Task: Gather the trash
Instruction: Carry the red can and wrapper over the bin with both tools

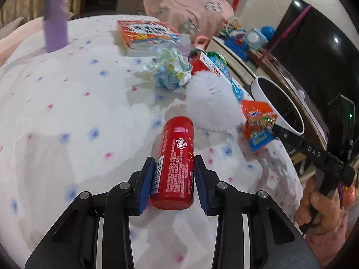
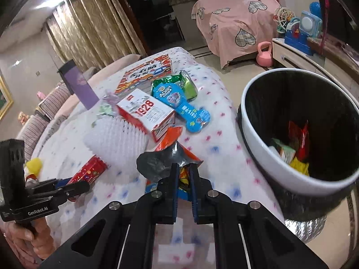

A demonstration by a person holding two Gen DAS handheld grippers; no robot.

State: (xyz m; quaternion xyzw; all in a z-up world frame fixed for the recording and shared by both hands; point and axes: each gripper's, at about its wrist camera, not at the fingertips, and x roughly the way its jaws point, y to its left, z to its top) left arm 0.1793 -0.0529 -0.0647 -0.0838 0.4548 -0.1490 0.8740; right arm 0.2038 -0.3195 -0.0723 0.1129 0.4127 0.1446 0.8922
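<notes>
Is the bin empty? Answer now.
No: the bin already holds wrappers, red, yellow and green, at its bottom.

Left hand-held gripper (image 1: 174,174) low in view, blue pads (image 1: 147,182) either side of red tube (image 1: 174,168) lying on dotted cloth of desk (image 1: 67,112); left pad touching tube, right pad just beside it. Beyond tube: white foam net (image 1: 211,105), crumpled paper (image 1: 170,69), red-and-white box (image 1: 203,63), book (image 1: 145,35). Orange snack wrapper (image 1: 258,123) at desk edge, pinched by right hand-held gripper (image 1: 274,130), hand (image 1: 318,206) on its handle. White bin (image 1: 278,103) just behind.
</notes>
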